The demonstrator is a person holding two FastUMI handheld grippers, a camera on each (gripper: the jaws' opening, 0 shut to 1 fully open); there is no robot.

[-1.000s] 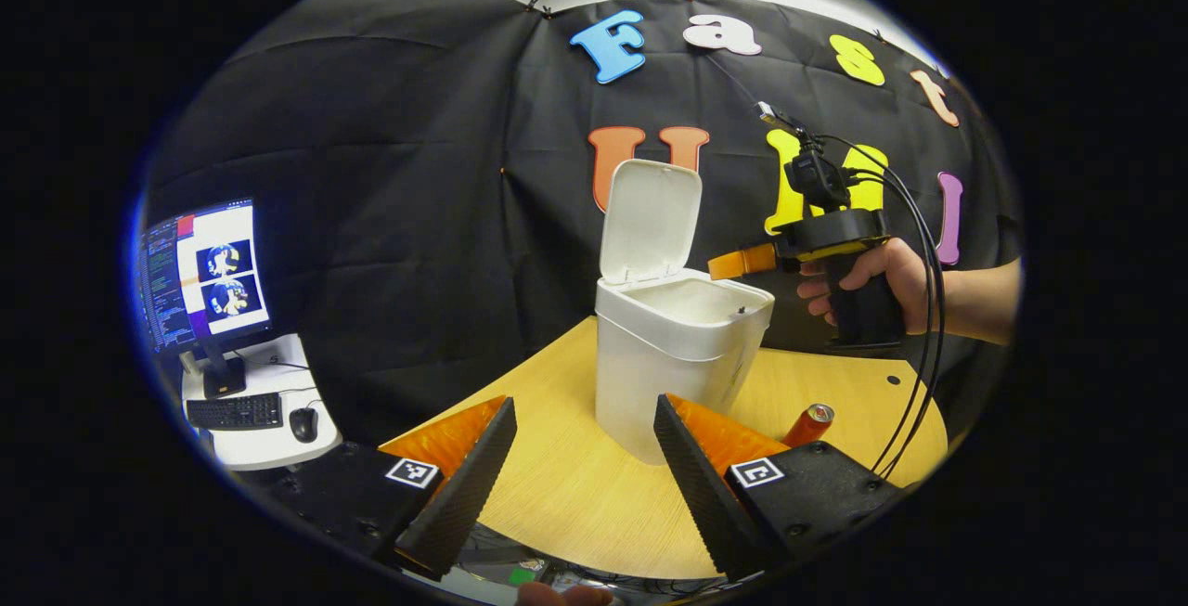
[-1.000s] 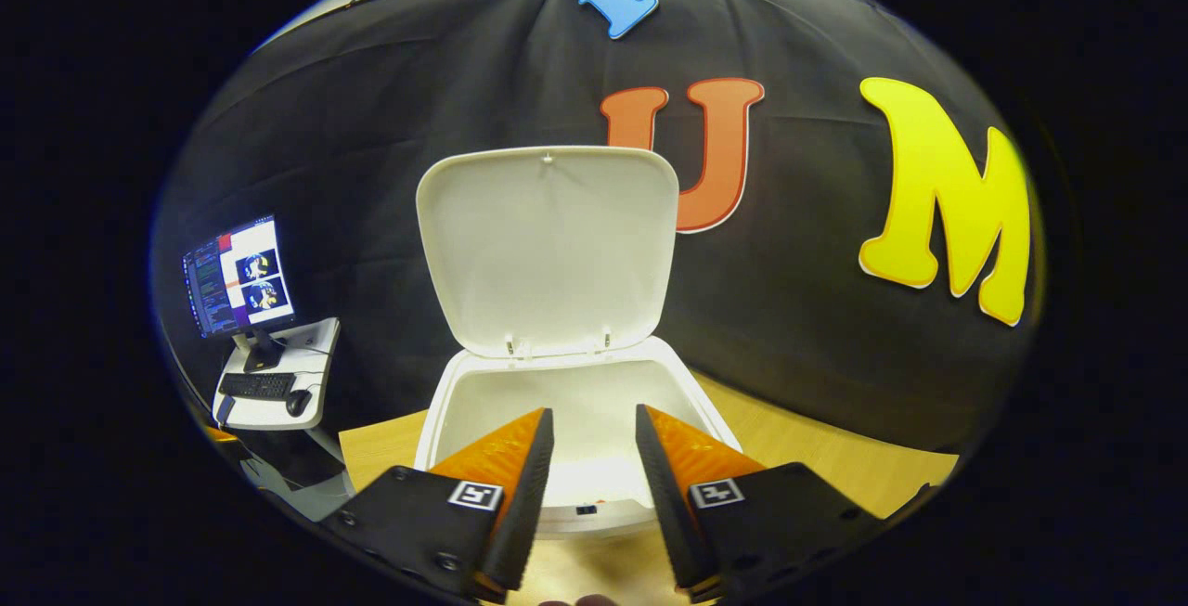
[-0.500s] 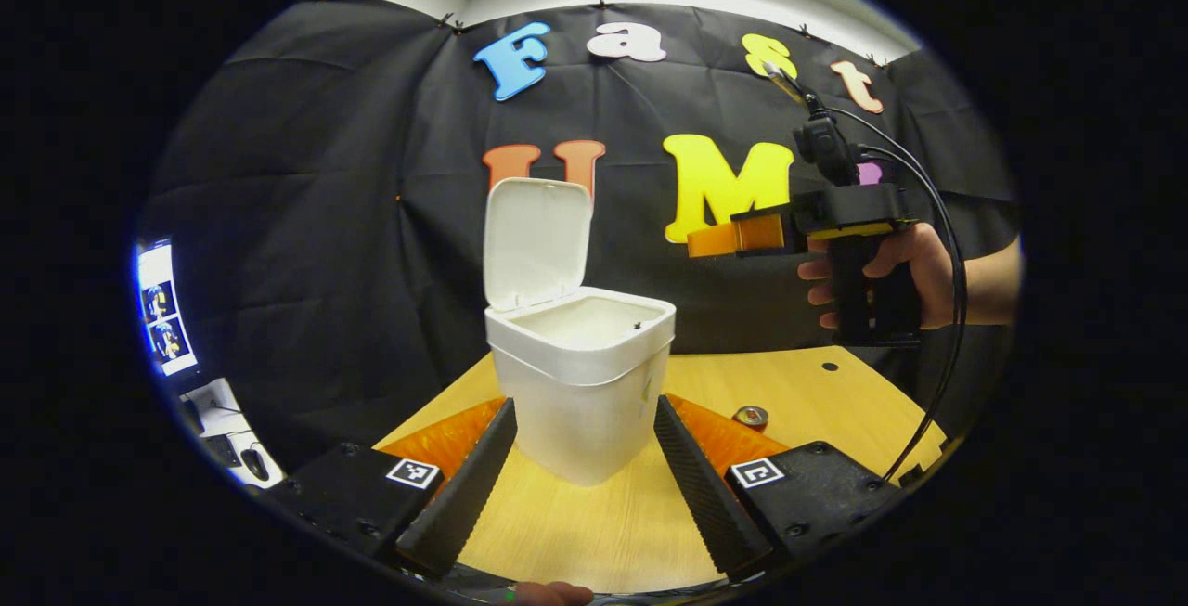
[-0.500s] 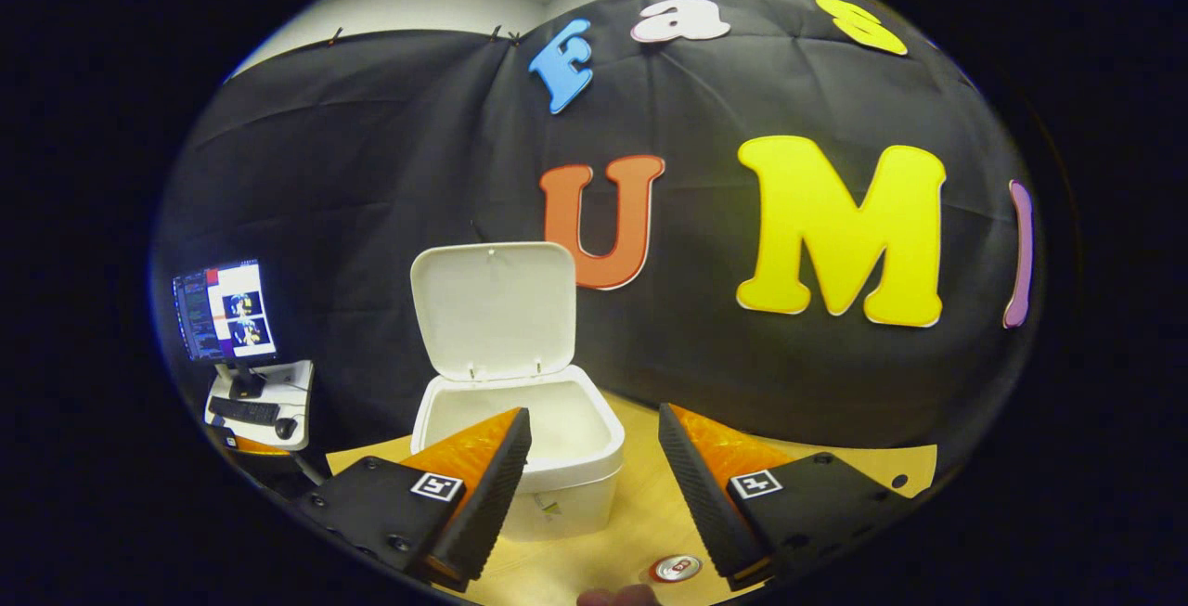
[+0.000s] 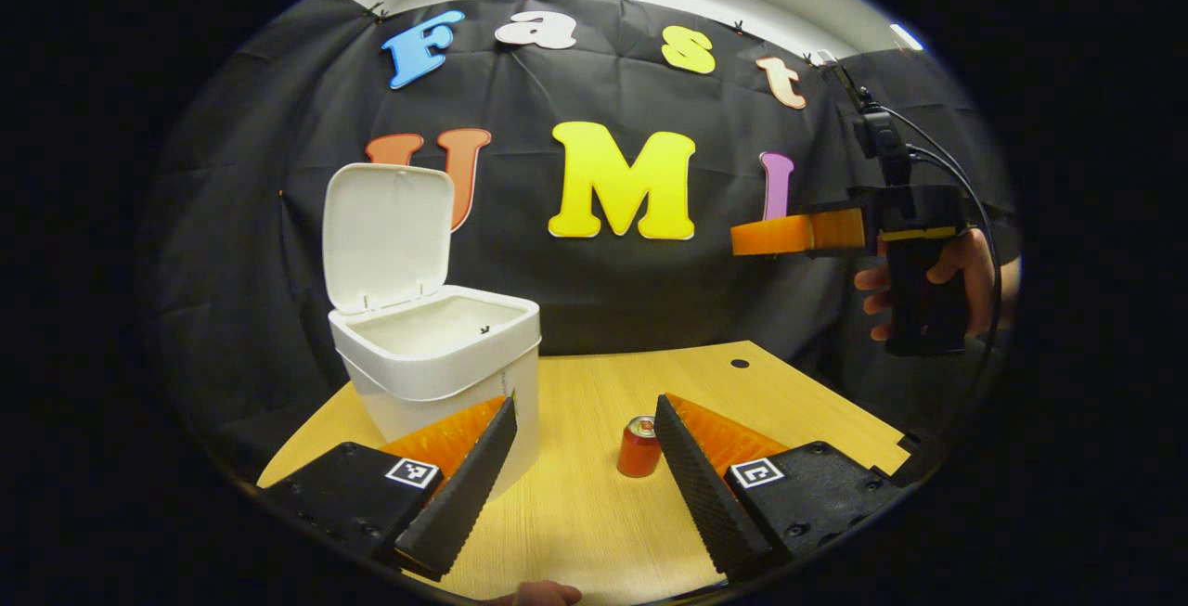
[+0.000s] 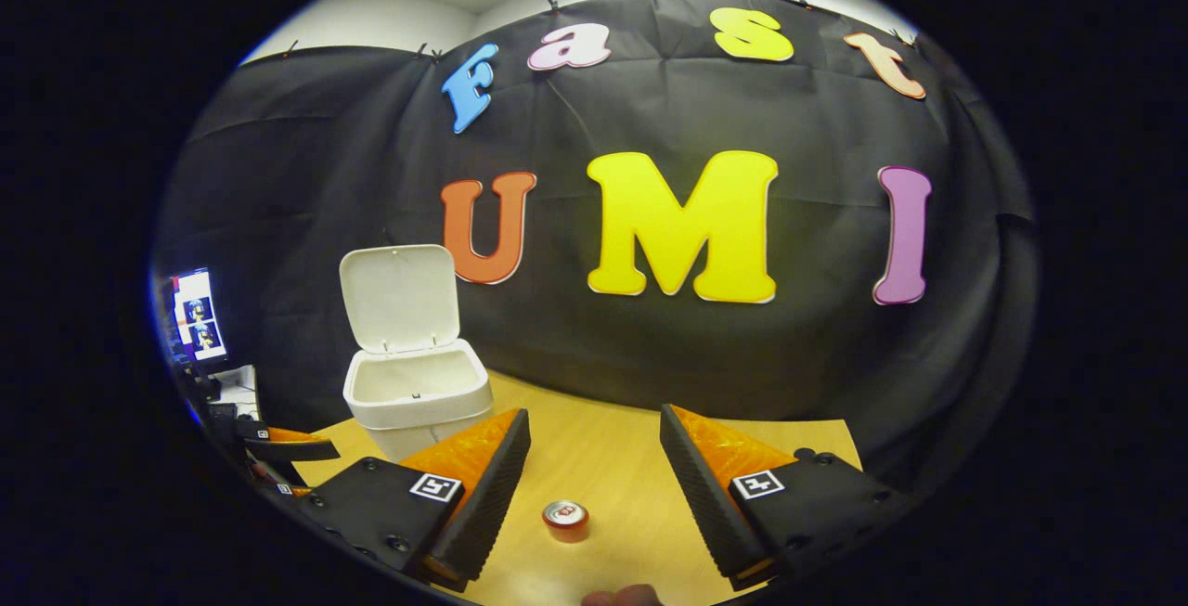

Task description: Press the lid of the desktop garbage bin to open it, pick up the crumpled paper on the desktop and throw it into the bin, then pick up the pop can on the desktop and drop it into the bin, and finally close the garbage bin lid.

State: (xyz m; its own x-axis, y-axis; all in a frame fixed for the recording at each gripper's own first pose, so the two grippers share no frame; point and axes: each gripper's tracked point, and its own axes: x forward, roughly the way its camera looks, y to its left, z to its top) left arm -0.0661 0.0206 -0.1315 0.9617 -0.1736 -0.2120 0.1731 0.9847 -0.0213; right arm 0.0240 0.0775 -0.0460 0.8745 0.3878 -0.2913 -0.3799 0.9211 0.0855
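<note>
A light wooden tabletop (image 5: pixel 594 513) with a curved front edge sits before the black cloth wall (image 5: pixel 232 244) — one small dark round hole (image 5: pixel 740 364) shows near its far right side. In the right gripper view, a lit computer monitor (image 6: pixel 198 316) stands far off at the left — below it a white side desk (image 6: pixel 243 381), too small to detail.
</note>
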